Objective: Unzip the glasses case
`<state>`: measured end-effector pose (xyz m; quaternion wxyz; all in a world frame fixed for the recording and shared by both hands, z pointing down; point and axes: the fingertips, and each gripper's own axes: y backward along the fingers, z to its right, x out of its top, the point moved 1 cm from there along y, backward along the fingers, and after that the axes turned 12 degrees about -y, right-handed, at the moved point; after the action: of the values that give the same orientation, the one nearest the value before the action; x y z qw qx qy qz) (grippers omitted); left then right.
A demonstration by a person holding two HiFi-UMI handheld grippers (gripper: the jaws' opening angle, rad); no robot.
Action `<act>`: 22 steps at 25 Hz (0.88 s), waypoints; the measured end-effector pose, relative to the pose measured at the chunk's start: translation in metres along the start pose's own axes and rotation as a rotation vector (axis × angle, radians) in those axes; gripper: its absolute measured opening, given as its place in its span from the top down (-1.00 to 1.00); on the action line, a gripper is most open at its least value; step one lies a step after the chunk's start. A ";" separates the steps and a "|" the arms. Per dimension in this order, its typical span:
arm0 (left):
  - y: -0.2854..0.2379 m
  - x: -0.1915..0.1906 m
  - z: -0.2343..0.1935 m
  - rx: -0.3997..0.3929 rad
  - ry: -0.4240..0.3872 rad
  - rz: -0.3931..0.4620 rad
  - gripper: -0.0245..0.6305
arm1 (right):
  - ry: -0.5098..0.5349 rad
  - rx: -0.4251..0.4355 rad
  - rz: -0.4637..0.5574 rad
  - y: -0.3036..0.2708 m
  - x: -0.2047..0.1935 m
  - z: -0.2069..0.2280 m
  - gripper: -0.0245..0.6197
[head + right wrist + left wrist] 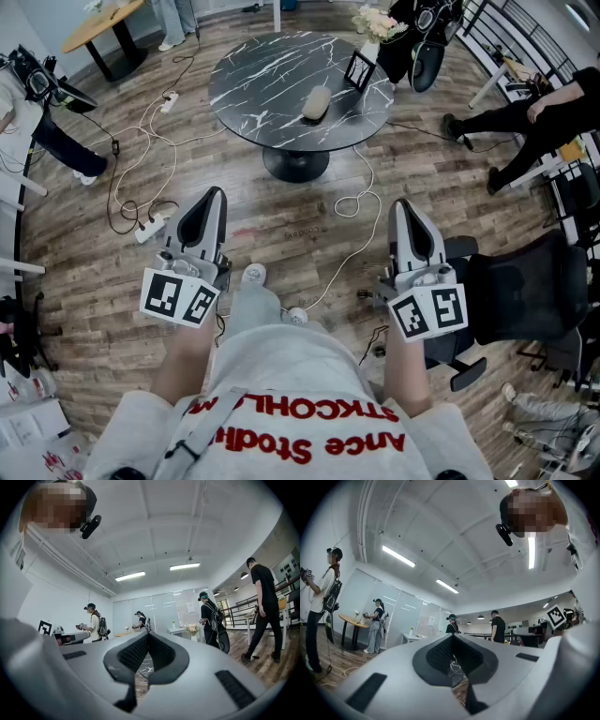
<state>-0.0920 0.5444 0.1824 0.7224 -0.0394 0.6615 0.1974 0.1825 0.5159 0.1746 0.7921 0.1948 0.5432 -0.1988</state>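
Black marble veined with white makes up the round table [272, 89] that is standing ahead of me on the wooden plank floor [309, 225]. The tan oval glasses case [317, 103] is lying on it, a little right of the middle. Its zip is too small for me to make out from here. Beyond the case, a small black picture frame [359, 70] is standing near the right rim, and a vase of pale flowers [378, 23] is sitting at the far edge.

I am holding both grippers out in front of my waist, well short of the table and well apart from the case. My left gripper [212, 199] is pointing towards the table with its dark pads pressed together. Looking along it [452, 639], I am seeing nothing between the jaws, only a sliver of the veined table top through the gap below the tips. My right gripper [405, 211] is doing the same — closed tight and carrying nothing [147, 634].

White cables [150, 141] are trailing across the floor to a white power strip [150, 228] on my left. A black office chair [525, 295] is standing just beside my right gripper. Other people — one in black [260, 606] among them — are standing about the room.
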 end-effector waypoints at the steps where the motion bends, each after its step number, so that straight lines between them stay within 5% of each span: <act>1: -0.002 -0.001 -0.001 0.001 -0.003 -0.008 0.91 | -0.001 0.001 0.000 -0.001 0.000 0.001 0.88; 11: -0.023 -0.023 -0.013 -0.004 0.004 -0.057 0.91 | -0.089 -0.010 -0.002 -0.027 -0.008 0.019 0.88; 22: -0.132 -0.060 -0.103 -0.078 0.025 -0.055 0.91 | -0.050 -0.065 -0.009 -0.152 -0.014 0.030 0.88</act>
<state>-0.1475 0.3759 0.2012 0.7173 -0.0881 0.6609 0.2024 0.1215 0.3736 0.1839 0.8105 0.1615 0.5302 -0.1893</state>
